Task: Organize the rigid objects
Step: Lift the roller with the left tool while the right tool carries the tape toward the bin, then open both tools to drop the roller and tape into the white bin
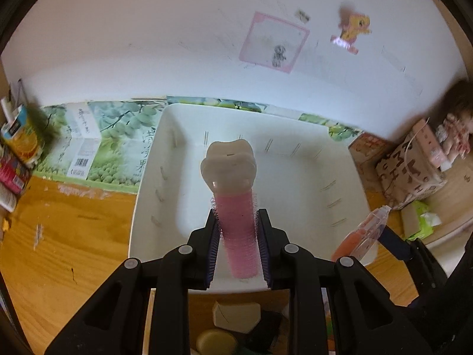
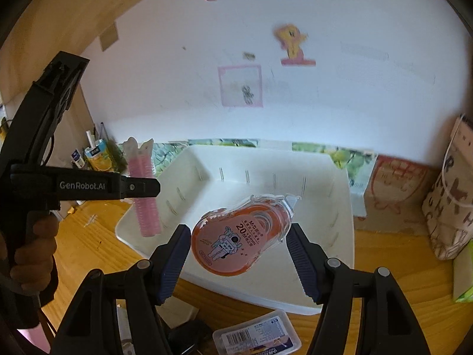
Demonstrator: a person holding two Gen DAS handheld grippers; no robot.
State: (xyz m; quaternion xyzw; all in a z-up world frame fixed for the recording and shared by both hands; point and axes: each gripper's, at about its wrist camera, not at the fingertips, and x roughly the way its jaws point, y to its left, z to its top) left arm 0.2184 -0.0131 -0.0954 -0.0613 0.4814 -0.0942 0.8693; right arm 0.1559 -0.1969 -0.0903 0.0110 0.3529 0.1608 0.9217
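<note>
Over the white tray (image 1: 295, 281), left tongs (image 1: 238, 222) clamp a pink roller (image 1: 236, 222), right tongs (image 2: 238, 236) grip a blurred tape dispenser (image 2: 236, 236).

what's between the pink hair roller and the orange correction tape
Nothing solid. In the right wrist view only the white bin's bare floor and slotted wall show between the pink hair roller and the orange correction tape.

The left gripper (image 1: 238, 242) reaches up from the bottom centre of its own view, jaws clamped tight on a pink hair roller (image 1: 236, 230). In the right wrist view it juts in from the left edge, a hand (image 2: 32, 254) wrapped round its grip. The right gripper (image 2: 238, 248) rises from the bottom centre, jaws pinching an orange correction tape (image 2: 236, 236).
</note>
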